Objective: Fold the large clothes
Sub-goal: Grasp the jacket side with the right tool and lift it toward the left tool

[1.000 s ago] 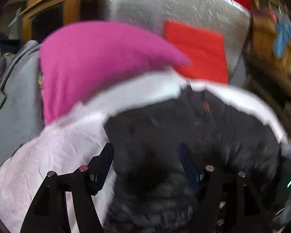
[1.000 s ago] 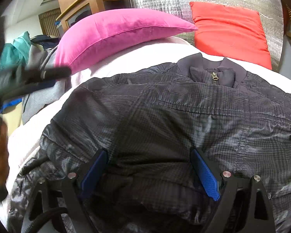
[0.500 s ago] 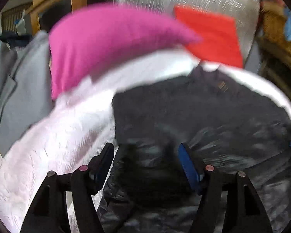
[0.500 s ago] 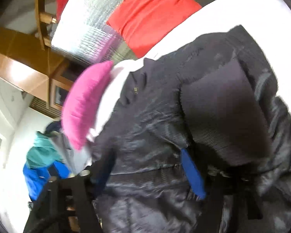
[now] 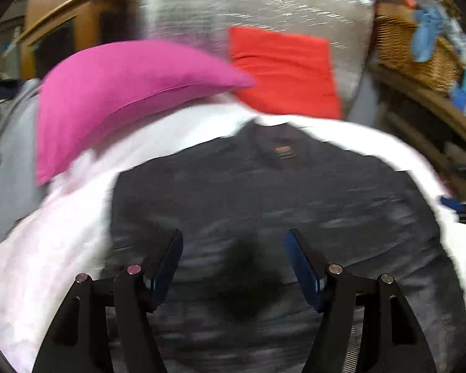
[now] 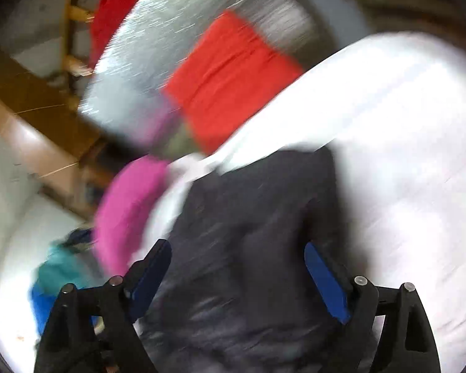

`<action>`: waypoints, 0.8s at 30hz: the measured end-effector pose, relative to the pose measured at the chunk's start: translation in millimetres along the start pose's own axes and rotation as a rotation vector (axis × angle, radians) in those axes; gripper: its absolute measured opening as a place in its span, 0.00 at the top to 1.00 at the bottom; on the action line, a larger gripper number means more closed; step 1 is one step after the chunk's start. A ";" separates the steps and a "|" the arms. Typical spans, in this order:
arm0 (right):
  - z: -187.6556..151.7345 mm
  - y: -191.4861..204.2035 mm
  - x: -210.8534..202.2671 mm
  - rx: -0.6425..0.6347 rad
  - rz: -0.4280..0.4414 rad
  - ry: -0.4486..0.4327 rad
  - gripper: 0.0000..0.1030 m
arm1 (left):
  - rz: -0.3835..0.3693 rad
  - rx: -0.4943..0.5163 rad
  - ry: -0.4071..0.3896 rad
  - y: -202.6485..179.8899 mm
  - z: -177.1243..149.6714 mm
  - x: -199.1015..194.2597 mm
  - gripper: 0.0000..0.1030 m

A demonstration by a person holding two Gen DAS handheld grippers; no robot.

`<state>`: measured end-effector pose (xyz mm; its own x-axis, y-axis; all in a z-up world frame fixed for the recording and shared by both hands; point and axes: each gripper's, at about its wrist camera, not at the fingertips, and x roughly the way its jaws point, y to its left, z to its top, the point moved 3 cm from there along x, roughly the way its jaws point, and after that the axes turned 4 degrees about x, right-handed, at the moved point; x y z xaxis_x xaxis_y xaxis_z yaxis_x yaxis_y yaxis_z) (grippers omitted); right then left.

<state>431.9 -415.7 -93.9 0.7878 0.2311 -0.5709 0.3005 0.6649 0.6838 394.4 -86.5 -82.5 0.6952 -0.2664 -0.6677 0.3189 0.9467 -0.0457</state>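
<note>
White bedding (image 5: pixel 62 242) bears the dark jacket (image 5: pixel 264 192); only the left view shows its label (image 5: pixel 285 150).

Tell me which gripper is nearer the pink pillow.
Probably the left. The left gripper hangs over the dark jacket, with the pink pillow ahead to its left. From the right gripper, the pillow looks smaller and farther away.

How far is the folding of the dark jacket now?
Done: the dark jacket lies spread on the white bed cover, collar toward the pillows. In hand: nothing; left gripper and right gripper are open above it. Left: apparently most folds; blur hides details.
</note>
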 end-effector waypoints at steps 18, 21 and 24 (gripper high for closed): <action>19.8 -20.0 36.9 -0.124 -0.194 0.080 0.30 | -0.111 0.139 0.175 -111.2 -25.6 72.0 0.32; 0.6 -23.2 5.4 -0.124 -0.165 0.072 0.23 | -0.104 0.140 0.170 -112.1 -21.9 76.1 0.32; -27.1 -22.5 -4.0 -0.168 -0.147 0.157 0.23 | -0.096 0.133 0.174 -116.7 -19.4 81.6 0.31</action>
<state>407.4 -412.3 -119.3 0.6452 0.2219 -0.7311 0.3018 0.8051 0.5106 401.4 -215.2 -146.2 0.5398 -0.3085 -0.7832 0.4684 0.8832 -0.0250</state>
